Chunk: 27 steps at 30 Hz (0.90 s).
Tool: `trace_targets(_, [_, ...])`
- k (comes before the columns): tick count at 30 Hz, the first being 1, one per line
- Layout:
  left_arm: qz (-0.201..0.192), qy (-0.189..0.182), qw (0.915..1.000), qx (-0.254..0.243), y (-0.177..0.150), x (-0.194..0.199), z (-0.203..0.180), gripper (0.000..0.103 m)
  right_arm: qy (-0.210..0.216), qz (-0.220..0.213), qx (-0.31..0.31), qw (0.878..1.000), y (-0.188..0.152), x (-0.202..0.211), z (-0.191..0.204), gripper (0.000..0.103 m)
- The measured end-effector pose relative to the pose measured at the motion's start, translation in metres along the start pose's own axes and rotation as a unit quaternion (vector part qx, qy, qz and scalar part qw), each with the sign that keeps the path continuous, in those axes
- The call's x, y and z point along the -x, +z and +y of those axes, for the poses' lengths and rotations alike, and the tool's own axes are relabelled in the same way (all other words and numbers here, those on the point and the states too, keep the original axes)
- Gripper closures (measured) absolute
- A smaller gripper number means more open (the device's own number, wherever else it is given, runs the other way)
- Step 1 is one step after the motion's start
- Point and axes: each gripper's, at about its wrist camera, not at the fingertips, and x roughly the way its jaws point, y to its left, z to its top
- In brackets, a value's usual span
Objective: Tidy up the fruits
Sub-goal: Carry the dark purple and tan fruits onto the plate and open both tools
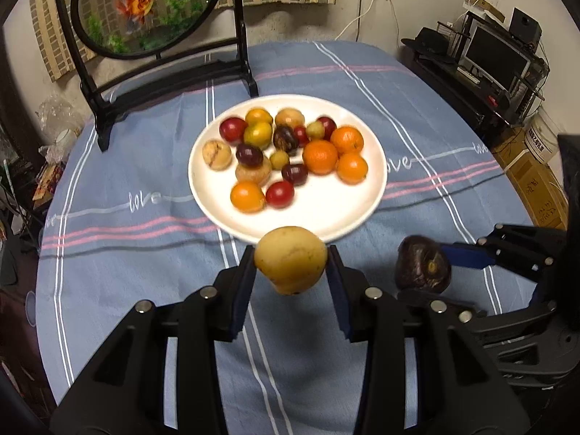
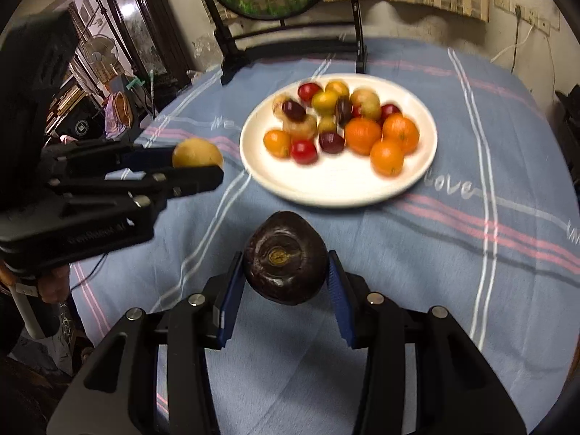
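Blue striped tablecloth (image 1: pixel 119 253) covers the round table in a cluttered room, and at the far edge I see a black stand with an oval goldfish picture (image 1: pixel 145 7). My left gripper (image 1: pixel 291 268) is clenched on a yellow fruit (image 1: pixel 290 259), both pads pressing its sides, and it hangs above the cloth just before the near rim of the white plate (image 1: pixel 326 217). My right gripper (image 2: pixel 284 272) is grasping a dark purple-brown fruit (image 2: pixel 284 261) in the same way, also in the air in front of the plate. On the plate lie small oranges (image 1: pixel 320 156), red and dark plums (image 1: pixel 279 194) and some pale brown fruits (the picture is a little blurred, so I cannot name them better).
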Motion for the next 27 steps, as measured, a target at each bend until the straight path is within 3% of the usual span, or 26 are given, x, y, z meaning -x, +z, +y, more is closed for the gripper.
trace_targets(11, [-0.038, 0.022, 0.9990, 0.009, 0.066, -0.007, 0.031, 0.064, -0.031, -0.060, 0.015, 0.998, 0.077, 0.018, -0.020, 0.058])
trace_targets(18, [-0.037, 0.029, 0.9988, -0.010, 0.097, -0.029, 0.023, 0.063, -0.025, -0.057, 0.000, 0.998, 0.107, -0.009, -0.037, 0.058])
trace_targets(27, [-0.013, 0.035, 0.9992, -0.010, 0.103, -0.062, 0.029, 0.063, -0.016, -0.039, -0.006, 0.999, 0.128, -0.037, -0.053, 0.058])
